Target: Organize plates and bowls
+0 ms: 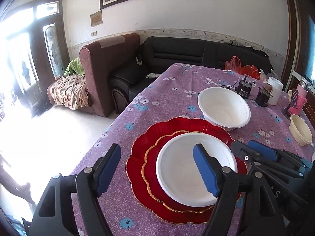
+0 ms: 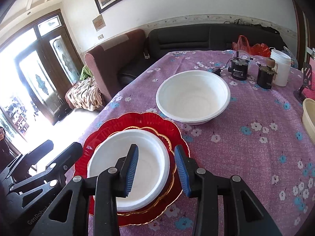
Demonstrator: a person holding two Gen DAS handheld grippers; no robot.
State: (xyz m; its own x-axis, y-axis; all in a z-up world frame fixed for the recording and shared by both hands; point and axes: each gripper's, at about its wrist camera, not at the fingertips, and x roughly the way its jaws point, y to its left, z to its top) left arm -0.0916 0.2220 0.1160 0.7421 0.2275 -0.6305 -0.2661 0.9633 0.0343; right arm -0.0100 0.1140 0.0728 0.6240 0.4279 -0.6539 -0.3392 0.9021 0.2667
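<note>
A stack sits on the purple flowered tablecloth (image 1: pixel 173 90): a large red scalloped plate (image 1: pixel 137 157) (image 2: pixel 137 120), a smaller gold-rimmed red plate (image 1: pixel 152 153) on it, and a shallow white bowl (image 1: pixel 181 169) (image 2: pixel 151 167) on top. My left gripper (image 1: pixel 157 147) hovers open over the stack's left side, and its pads touch nothing. My right gripper (image 2: pixel 156 147) is open too, with the white bowl's right rim in line between its fingers but apart from the pads. A second, deeper white bowl (image 1: pixel 224 106) (image 2: pixel 194 94) stands beyond the stack. A cream bowl (image 1: pixel 300 126) (image 2: pixel 309 116) is at the right.
At the table's far right stand a black pump-like device (image 2: pixel 239 68), a dark small jar (image 2: pixel 264 76), a white tub (image 2: pixel 280 68) and a red plastic bag (image 2: pixel 256 48). The table's left edge drops to the floor, with a brown armchair (image 1: pixel 106 68) and a black sofa (image 1: pixel 187 53) behind.
</note>
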